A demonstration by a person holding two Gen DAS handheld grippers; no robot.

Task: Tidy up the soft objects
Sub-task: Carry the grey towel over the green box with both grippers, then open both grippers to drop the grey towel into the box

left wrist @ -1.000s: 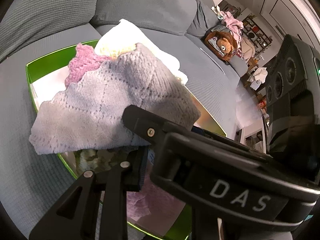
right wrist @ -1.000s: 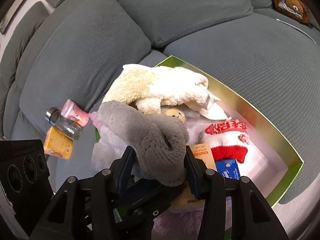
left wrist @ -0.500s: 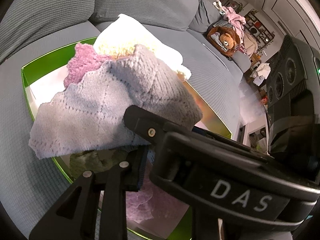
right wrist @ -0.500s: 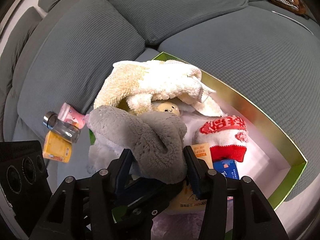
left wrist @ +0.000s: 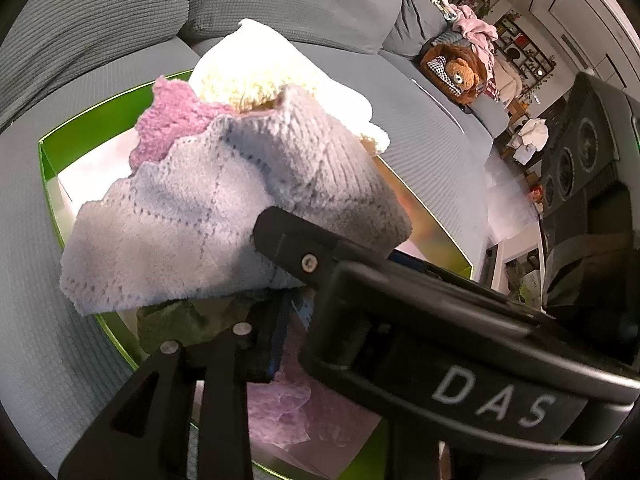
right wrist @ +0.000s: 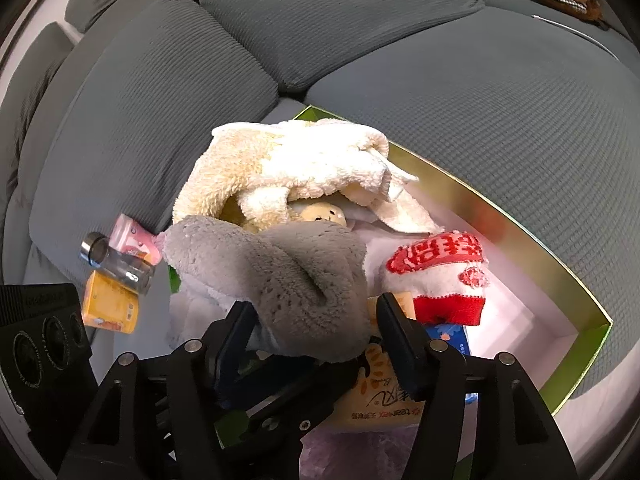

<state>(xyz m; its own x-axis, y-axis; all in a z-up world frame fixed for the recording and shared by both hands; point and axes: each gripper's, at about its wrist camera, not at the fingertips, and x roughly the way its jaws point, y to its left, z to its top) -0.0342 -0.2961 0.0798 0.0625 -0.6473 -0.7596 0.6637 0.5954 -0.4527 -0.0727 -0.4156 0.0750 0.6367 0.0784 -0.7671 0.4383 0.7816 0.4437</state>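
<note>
A green box (right wrist: 576, 280) lies on the grey sofa and holds soft things. My right gripper (right wrist: 314, 312) is shut on a grey fleece cloth (right wrist: 288, 264) and holds it over the box's near end. Behind it lie a cream fluffy towel (right wrist: 288, 164), a small tan plush (right wrist: 320, 214) and a red and white knit hat (right wrist: 440, 272). My left gripper (left wrist: 276, 276) is shut on a lilac knit cloth (left wrist: 208, 216) with a pink knit part (left wrist: 172, 124), above the box rim (left wrist: 50, 168). The cream towel also shows in the left wrist view (left wrist: 260, 64).
A glass bottle (right wrist: 116, 260), a pink bottle (right wrist: 132, 238) and a yellow packet (right wrist: 108, 308) lie on the sofa left of the box. Packets (right wrist: 380, 400) lie in the box. A teddy bear (left wrist: 460, 74) sits far along the sofa.
Both grippers have risen a little with their cloths still held; the box and its contents look slightly farther and lower in both views.
</note>
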